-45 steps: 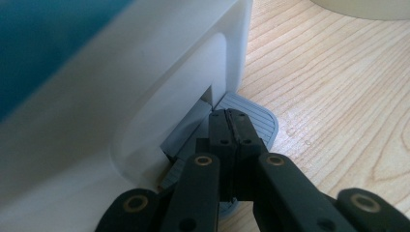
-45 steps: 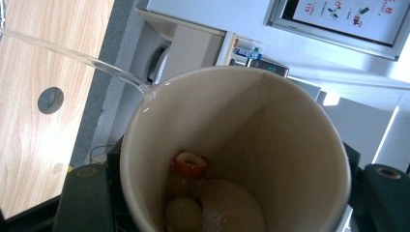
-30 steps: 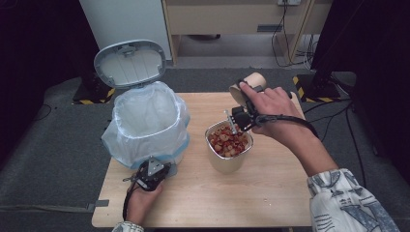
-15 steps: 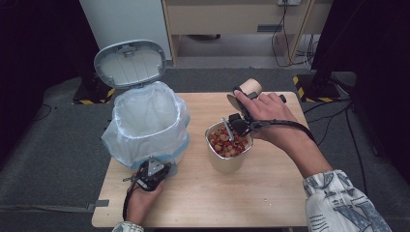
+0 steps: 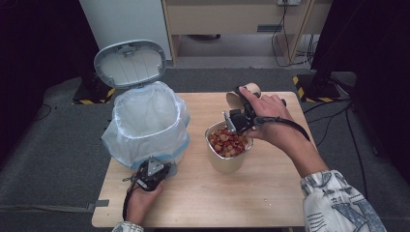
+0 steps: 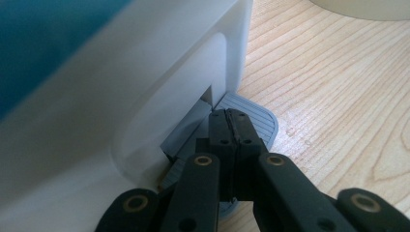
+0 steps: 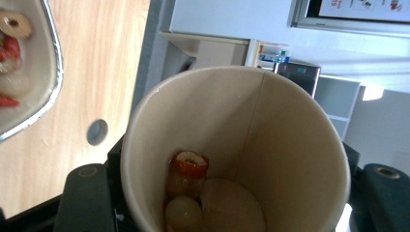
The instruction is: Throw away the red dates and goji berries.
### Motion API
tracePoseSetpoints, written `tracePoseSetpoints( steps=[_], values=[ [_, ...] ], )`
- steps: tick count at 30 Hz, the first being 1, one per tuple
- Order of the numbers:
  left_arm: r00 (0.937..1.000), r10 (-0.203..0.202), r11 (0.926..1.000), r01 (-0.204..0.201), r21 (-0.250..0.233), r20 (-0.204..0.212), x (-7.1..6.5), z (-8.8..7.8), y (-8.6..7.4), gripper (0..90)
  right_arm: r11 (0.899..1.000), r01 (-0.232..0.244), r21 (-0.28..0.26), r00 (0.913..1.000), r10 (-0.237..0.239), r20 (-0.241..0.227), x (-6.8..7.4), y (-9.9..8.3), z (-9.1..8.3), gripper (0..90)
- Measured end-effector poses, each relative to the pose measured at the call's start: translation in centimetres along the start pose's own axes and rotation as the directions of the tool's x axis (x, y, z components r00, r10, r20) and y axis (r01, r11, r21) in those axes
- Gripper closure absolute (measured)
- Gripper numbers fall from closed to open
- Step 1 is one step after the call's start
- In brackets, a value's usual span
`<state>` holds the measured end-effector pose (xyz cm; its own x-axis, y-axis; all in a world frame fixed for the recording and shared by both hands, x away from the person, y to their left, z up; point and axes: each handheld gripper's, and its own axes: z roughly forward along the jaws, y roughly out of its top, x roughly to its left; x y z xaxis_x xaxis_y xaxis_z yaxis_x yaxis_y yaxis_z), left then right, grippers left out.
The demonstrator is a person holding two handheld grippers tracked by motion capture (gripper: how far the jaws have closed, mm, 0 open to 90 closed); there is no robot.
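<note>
High view, left to right: my left tongs (image 5: 151, 174) are pressed together on the bin's pedal (image 6: 251, 116), bin (image 5: 145, 121) just ahead; my right tongs (image 5: 238, 118) clamp a paper cup (image 7: 232, 145), tilted over the food tub (image 5: 227, 145) below.

right gripper (image 5: 231, 121): shifted slightly toward 7 o'clock, closer over container (image 5: 228, 159) rim
paper cup (image 5: 244, 96): tipped further, mouth turned toward 7 o'clock

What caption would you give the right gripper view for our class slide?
Right gripper holding a tilted paper cup with a few fruit pieces left inside, beside a foil tray.
</note>
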<state>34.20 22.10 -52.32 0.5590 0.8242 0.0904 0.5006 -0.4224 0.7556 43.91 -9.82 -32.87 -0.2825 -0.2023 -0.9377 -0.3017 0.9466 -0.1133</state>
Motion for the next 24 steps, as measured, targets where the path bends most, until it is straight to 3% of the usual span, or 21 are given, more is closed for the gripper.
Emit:
tracePoseSetpoints(
  steps=[3,6,9,12,24],
  values=[
    [1.0,0.0,1.0,0.0,0.0,0.0,0.0,0.0,0.0,88.6,0.997,-0.074,-0.025,0.9971,0.073,-0.02,-0.1,-0.2,0.1,31.2],
    [1.0,0.0,1.0,0.0,0.0,0.0,0.0,0.0,0.0,88.7,0.982,-0.179,-0.054,0.9832,0.177,-0.046,-0.4,-0.5,0.2,31.3],
    [1.0,0.0,1.0,0.0,0.0,0.001,0.0,0.0,0.0,88.6,0.974,-0.22,-0.06,0.9744,0.217,-0.061,-0.7,-0.7,0.2,31.2],
    [1.0,0.0,1.0,0.0,-0.001,0.001,0.0,0.0,0.0,88.6,0.959,-0.276,-0.071,0.9598,0.271,-0.073,-0.9,-0.9,0.1,31.3],
    [1.0,-0.001,1.0,0.001,-0.001,0.001,0.0,0.0,0.0,88.6,0.953,-0.295,-0.068,0.9536,0.289,-0.084,-0.9,-1.3,0.2,31.2]
  ],
)
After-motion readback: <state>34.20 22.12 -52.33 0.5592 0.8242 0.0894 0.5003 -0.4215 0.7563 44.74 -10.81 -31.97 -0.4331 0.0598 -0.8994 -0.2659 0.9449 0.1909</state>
